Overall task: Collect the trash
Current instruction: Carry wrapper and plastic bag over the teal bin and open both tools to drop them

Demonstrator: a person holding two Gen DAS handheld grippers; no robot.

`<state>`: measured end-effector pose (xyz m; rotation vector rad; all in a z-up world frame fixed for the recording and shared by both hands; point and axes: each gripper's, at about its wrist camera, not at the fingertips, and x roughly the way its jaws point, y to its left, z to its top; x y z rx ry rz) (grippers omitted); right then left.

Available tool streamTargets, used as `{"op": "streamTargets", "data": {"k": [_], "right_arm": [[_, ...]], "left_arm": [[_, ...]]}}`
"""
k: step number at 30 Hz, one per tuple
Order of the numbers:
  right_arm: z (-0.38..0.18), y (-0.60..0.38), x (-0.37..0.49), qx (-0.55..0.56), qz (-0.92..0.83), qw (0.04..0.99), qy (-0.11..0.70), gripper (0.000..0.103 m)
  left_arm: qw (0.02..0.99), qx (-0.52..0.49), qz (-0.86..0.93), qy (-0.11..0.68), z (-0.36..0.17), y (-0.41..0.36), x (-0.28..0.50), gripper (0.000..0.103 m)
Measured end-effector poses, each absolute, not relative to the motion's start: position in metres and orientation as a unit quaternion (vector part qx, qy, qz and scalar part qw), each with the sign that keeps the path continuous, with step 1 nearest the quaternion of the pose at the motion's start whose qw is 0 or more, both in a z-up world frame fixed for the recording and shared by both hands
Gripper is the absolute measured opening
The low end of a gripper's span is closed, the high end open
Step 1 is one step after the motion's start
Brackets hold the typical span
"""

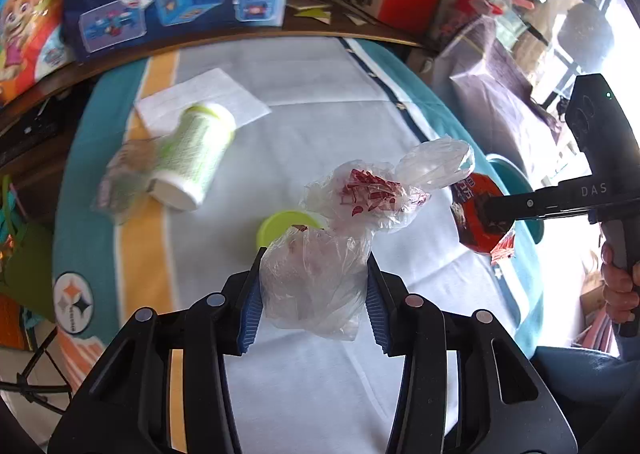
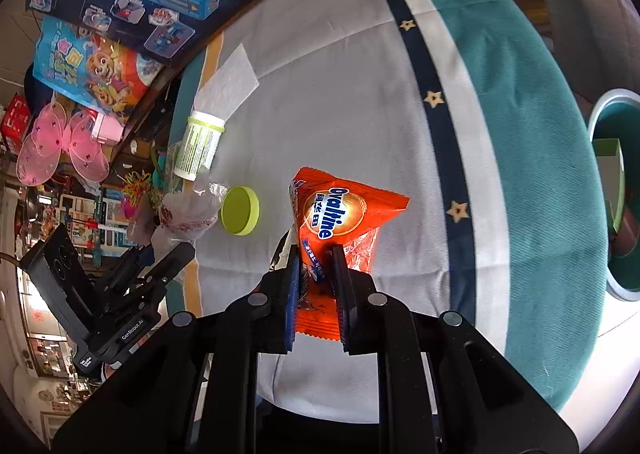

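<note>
Toy boxes and cluttered shelves ring a counter [image 1: 320, 394] spread with a white cloth striped in teal and yellow. Nearest in the left wrist view, the left hand-held gripper [image 1: 314, 286] has its blue-padded fingers pressed against a crumpled clear plastic bag [image 1: 320, 278] with red printing, held up above the cloth. Just beyond the bag a lime-green lid [image 1: 280, 228] lies flat on the cloth. Farther left, a white bottle with a green label [image 1: 192, 157] lies on its side, its far end resting on a white paper napkin [image 1: 208, 95]; beside its near end lies what looks like another clear wrapper [image 1: 120, 181], too blurred to make out for sure.

From the right wrist, the right hand-held gripper [image 2: 316, 274] has its fingers drawn narrow on the lower part of an orange Ovaltine packet [image 2: 340, 213], which stands up from the fingers, lifted off the cloth. To the right, past the counter's edge, the teal trash bin [image 2: 600, 117] shows its open mouth, with some items already inside.
</note>
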<state>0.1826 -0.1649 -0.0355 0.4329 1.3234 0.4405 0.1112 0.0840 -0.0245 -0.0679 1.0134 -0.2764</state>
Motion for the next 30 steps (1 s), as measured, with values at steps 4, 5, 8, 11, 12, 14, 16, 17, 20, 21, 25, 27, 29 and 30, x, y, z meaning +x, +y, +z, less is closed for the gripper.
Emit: {"op": "streamTargets", "data": {"k": [4,5,8,11,12,14,16,17,20,21,25,27,29,30], "right_arm": [[-0.035,-0.204,0.179,0.226,0.184,0.750,0.594,0.015],[-0.034,-0.216,0.178,0.233,0.179,0.752,0.590,0.015],[-0.033,-0.252,0.174,0.253,0.162,0.758,0.579,0.015],[-0.029,-0.288,0.170,0.271,0.143,0.766,0.564,0.015],[-0.028,-0.302,0.168,0.277,0.136,0.770,0.559,0.015],[-0.025,-0.328,0.166,0.289,0.121,0.776,0.547,0.016],[-0.023,-0.354,0.161,0.300,0.103,0.782,0.537,0.016],[-0.023,-0.368,0.159,0.306,0.094,0.784,0.532,0.016],[-0.025,-0.404,0.153,0.319,0.069,0.787,0.523,0.017],[-0.027,-0.413,0.151,0.322,0.062,0.788,0.521,0.017],[-0.035,-0.449,0.146,0.331,0.035,0.790,0.516,0.018],[-0.041,-0.465,0.147,0.332,0.023,0.789,0.516,0.018],[-0.046,-0.477,0.149,0.336,0.015,0.787,0.516,0.018],[-0.050,-0.484,0.150,0.339,0.012,0.786,0.517,0.019]], "left_arm": [[0.859,-0.018,-0.160,0.485,-0.022,0.041,0.118,0.045],[0.859,-0.013,-0.167,0.484,-0.020,0.030,0.119,0.045],[0.856,0.001,-0.193,0.480,-0.017,-0.008,0.124,0.045],[0.850,0.009,-0.217,0.481,-0.016,-0.042,0.132,0.045],[0.848,0.012,-0.224,0.481,-0.016,-0.053,0.134,0.046],[0.843,0.022,-0.240,0.481,-0.016,-0.077,0.137,0.045],[0.839,0.033,-0.256,0.480,-0.015,-0.101,0.142,0.046],[0.836,0.038,-0.263,0.479,-0.015,-0.111,0.144,0.046],[0.827,0.054,-0.284,0.482,-0.015,-0.145,0.150,0.046],[0.824,0.058,-0.289,0.483,-0.016,-0.155,0.152,0.046],[0.811,0.078,-0.311,0.490,-0.021,-0.194,0.158,0.046],[0.803,0.090,-0.320,0.494,-0.025,-0.213,0.160,0.046],[0.797,0.100,-0.327,0.499,-0.030,-0.229,0.162,0.046],[0.794,0.104,-0.329,0.500,-0.031,-0.236,0.161,0.046]]}}
